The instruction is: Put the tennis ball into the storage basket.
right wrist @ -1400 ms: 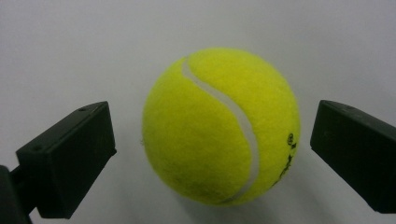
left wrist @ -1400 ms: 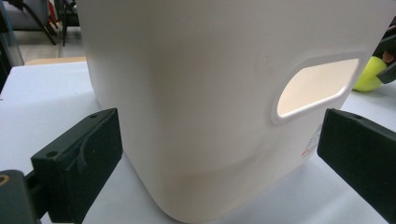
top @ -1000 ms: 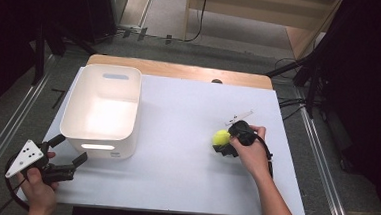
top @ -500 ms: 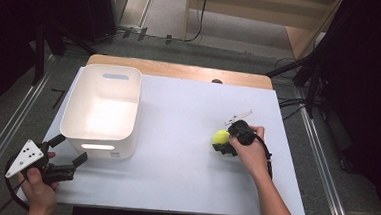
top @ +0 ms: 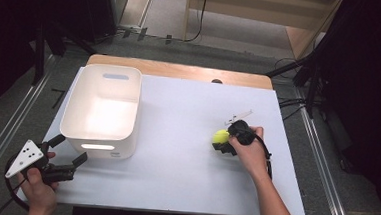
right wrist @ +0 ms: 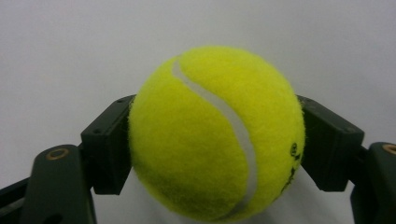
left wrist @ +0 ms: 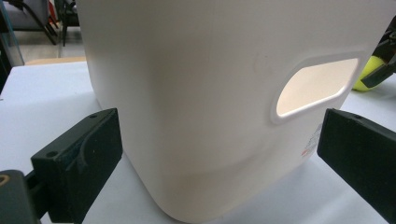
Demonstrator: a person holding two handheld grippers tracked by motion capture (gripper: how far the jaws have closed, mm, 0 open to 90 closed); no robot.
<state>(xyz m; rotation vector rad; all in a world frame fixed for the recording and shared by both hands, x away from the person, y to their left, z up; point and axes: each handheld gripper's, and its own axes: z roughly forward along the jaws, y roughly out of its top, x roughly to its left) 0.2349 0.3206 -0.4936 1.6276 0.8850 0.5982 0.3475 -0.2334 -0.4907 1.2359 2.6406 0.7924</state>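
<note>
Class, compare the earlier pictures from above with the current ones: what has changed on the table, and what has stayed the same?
The right gripper has just been closing its jaws and now clamps the ball from both sides, pads pressed into the felt. Neither hand shifted. The ball sits where it was on the table; the bin has not moved, and the left gripper waits open beside it.

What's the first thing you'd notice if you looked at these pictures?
The bright yellow tennis ball, because the right gripper has just closed its black jaws on both its sides, on the right part of the white table. Next comes the big white bin on the table's left, with the left gripper open just in front of it.
</note>
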